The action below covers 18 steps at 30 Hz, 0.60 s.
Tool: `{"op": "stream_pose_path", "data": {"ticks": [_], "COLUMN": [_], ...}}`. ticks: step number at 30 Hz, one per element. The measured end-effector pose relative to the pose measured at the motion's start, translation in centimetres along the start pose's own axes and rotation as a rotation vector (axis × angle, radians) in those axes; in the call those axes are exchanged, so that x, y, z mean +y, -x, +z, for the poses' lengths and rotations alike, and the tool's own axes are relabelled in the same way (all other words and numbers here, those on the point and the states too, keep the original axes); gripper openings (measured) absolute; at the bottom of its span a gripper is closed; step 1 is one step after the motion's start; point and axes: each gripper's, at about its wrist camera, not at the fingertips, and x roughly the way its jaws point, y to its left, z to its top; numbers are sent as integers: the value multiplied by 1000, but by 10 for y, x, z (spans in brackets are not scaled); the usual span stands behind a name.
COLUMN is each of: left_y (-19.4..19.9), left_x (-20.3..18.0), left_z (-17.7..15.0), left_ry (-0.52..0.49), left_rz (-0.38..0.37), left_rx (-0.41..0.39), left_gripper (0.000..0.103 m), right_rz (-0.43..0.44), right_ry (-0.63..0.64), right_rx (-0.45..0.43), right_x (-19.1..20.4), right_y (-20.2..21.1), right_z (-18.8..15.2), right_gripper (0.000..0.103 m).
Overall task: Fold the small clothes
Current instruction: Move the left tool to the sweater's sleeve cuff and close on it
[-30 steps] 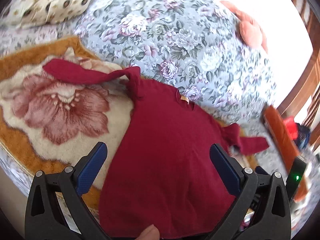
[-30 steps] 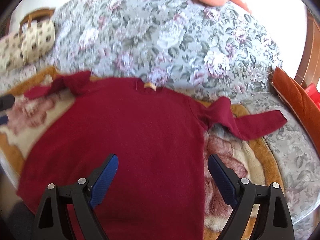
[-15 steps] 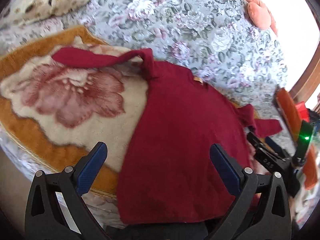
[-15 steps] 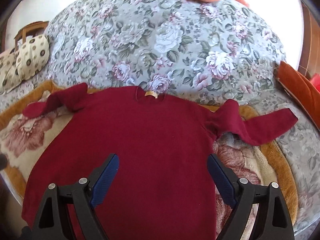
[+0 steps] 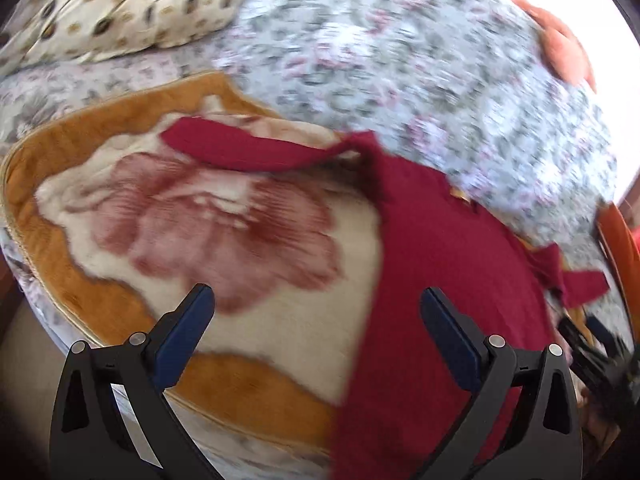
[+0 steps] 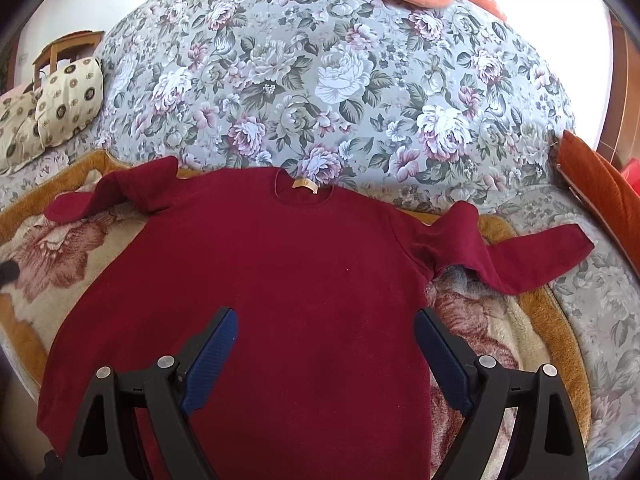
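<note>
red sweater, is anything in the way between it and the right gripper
Nothing visible. The right gripper hangs open directly over the red sweater, which lies spread flat on the blanket with nothing on top of it.

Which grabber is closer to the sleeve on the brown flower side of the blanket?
Left. The left gripper hangs open over the flower blanket, with that sleeve straight ahead. The right gripper, open too, is over the sweater body, the sleeve far off to its left.

sofa: floral grey-green backrest (image 6: 340,80)
blanket: cream, orange-edged (image 5: 100,300)
cushions: spotted cream (image 6: 68,100), far left
light: bright daylight
</note>
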Motion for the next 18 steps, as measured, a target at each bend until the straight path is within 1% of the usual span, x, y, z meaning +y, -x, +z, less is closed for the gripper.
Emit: {"op": "stream_pose_path", "data": {"ticks": [2,4,7,8,9,11,13,14,17,18], "left_y": [-7,-15,-27,-31,-40,-62,-78,-88,-111,-117], "left_x": [26,54,88,99,112,137,150,160,178,181], "left_z": [13,34,71,81,93,114,127,132,135,135], "left_ry": [70,142,216,241,273,329,375,420,533,562], "left_rz": [-9,-76,-130,-134,-130,-130,-136,-149,-214,-221], "left_rx": [13,29,2,-1,5,46,90,112,163,170], "left_gripper": [103,102,102,101,97,85,56,54,54,54], "right_rz": [-7,-12,-20,-25,-30,-39,-52,-60,-74,-77], "right_ry": [4,14,34,43,56,78,91,95,112,120], "right_rx": [-7,-22,-27,-23,-19,-18,-32,-41,-75,-84], "right_x": [1,2,7,9,12,16,18,19,23,25], "right_y": [1,3,4,3,1,1,3,5,10,11], "right_z": [0,-1,-1,-1,-1,-1,-2,-3,-3,-4], "right_gripper": [88,88,88,88,88,88,88,88,88,88]}}
